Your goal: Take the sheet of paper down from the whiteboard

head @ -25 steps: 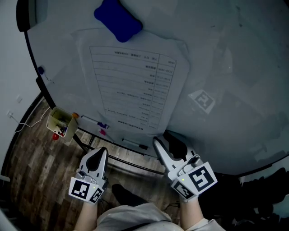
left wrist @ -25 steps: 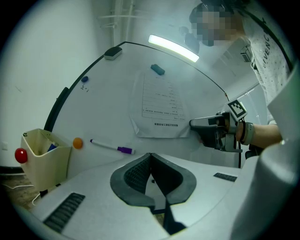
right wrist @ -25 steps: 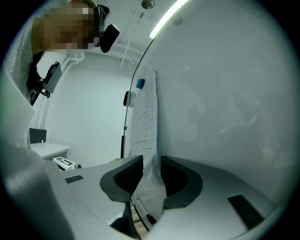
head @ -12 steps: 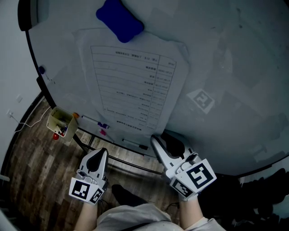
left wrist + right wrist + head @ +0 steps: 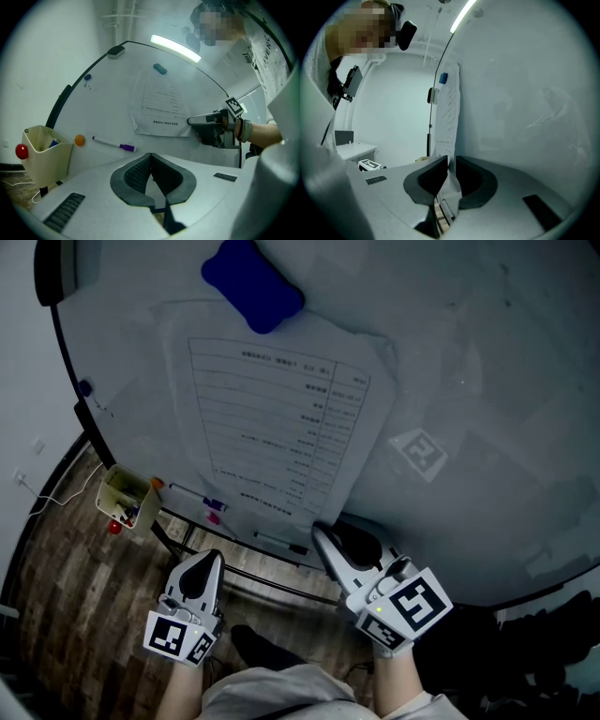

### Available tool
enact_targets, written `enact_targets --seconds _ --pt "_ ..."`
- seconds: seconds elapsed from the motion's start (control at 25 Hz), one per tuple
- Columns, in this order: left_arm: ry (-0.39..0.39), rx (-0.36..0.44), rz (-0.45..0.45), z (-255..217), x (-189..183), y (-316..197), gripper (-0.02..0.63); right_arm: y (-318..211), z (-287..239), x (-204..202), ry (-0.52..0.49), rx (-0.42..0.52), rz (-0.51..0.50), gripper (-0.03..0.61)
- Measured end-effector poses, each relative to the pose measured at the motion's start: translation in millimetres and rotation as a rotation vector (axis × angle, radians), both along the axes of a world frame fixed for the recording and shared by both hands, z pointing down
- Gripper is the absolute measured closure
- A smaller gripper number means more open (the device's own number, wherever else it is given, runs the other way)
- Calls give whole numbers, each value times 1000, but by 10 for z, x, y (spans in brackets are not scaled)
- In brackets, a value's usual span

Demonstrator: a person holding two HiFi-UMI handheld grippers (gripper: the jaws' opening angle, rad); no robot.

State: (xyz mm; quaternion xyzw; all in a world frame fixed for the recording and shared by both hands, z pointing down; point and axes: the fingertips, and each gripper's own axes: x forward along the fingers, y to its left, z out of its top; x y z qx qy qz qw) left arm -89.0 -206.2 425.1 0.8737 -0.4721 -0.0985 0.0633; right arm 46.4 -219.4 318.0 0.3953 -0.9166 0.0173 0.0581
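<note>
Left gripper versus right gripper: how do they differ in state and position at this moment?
The left gripper has its jaws together, empty; the right gripper has its jaws closing with the bottom edge of the sheet of paper between them. The left gripper sits back from the whiteboard; the right gripper reaches the sheet's lower corner. Both point toward the whiteboard.

A cream bin [image 5: 47,159] stands near a purple-capped marker [image 5: 114,144].

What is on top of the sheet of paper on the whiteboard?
A blue block lies over the top edge of the sheet; the paper beneath it is hidden.
</note>
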Motion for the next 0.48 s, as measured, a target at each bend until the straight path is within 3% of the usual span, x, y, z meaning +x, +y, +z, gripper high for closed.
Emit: enact_targets --seconds 0.48 --pt "8 -1 -9 -3 -19 8 600 21 -20 -10 -95 -7 -21 546"
